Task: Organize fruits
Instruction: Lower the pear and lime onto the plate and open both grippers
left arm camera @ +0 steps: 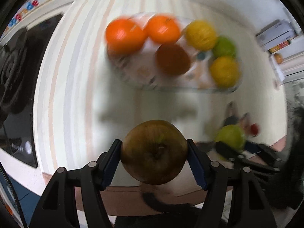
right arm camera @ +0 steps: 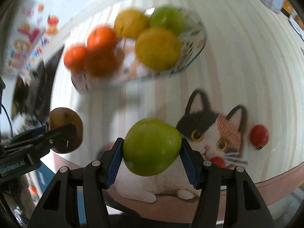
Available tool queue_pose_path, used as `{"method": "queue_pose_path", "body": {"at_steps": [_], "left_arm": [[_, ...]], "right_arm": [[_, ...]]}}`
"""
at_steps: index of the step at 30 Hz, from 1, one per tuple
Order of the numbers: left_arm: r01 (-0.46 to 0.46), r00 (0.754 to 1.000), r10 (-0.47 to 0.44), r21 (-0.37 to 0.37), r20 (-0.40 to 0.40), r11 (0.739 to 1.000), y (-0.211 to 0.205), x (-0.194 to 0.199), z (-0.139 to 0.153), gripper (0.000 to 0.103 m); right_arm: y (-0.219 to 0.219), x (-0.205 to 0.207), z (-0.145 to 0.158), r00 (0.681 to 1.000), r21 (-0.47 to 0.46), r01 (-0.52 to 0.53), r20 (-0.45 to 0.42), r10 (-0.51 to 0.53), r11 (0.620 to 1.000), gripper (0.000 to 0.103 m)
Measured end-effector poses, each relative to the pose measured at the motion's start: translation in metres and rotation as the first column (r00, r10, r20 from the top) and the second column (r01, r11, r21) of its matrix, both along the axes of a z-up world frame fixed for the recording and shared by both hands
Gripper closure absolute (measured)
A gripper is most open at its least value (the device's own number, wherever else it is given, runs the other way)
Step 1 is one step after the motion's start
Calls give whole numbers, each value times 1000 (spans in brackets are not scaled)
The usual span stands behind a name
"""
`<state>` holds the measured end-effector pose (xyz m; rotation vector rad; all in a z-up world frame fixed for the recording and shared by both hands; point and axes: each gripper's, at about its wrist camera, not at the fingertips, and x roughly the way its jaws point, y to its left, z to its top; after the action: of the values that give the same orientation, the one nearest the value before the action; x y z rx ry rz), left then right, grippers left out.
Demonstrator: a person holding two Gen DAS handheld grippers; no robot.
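A: Left tool (left arm camera: 154, 154) is clamped on a round brownish-green apple (left arm camera: 154, 152), blue pads against both flanks, stem pit facing the camera. Right tool (right arm camera: 151, 148) is clamped on a smooth bright-green apple (right arm camera: 152, 147) the same way. Why mid-body grips?

B: Judged: widest girth between the pads keeps round fruit from rolling out. Both fruits hang clear of the bench, carried.

A: Destination?

B: Likely the clear patterned glass bowl (left arm camera: 133, 79), ahead of both tools, already holding two oranges, a dark brown fruit, two yellow fruits and a green one. Blurred; contacts inside uncertain.

A: Surface?

B: Bench (right arm camera: 247, 66) wears a pale striped cloth printed with a calico cat (right arm camera: 209, 133), just beyond the right tool. Boxes (left arm camera: 275, 36) far off right of the left tool.
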<state>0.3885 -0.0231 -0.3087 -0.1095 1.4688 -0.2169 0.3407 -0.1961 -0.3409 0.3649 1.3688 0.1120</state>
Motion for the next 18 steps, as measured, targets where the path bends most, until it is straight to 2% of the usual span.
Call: {"method": "queue_pose_path", "body": {"at_steps": [2, 7, 12, 18], "left_arm": [[22, 999, -21, -32, 36, 999, -16, 17, 21, 38], [74, 995, -72, -32, 75, 997, -56, 69, 49, 38], [101, 995, -100, -18, 31, 995, -84, 110, 39, 38], [130, 991, -128, 40, -31, 991, -95, 130, 17, 38]], "right_arm": [[-19, 12, 14, 998, 38, 50, 27, -51, 998, 42], [-61, 50, 33, 987, 77, 139, 65, -144, 987, 42], [-87, 94, 28, 981, 88, 184, 44, -188, 979, 42], [-89, 111, 11, 986, 67, 169, 3, -170, 983, 42]]}}
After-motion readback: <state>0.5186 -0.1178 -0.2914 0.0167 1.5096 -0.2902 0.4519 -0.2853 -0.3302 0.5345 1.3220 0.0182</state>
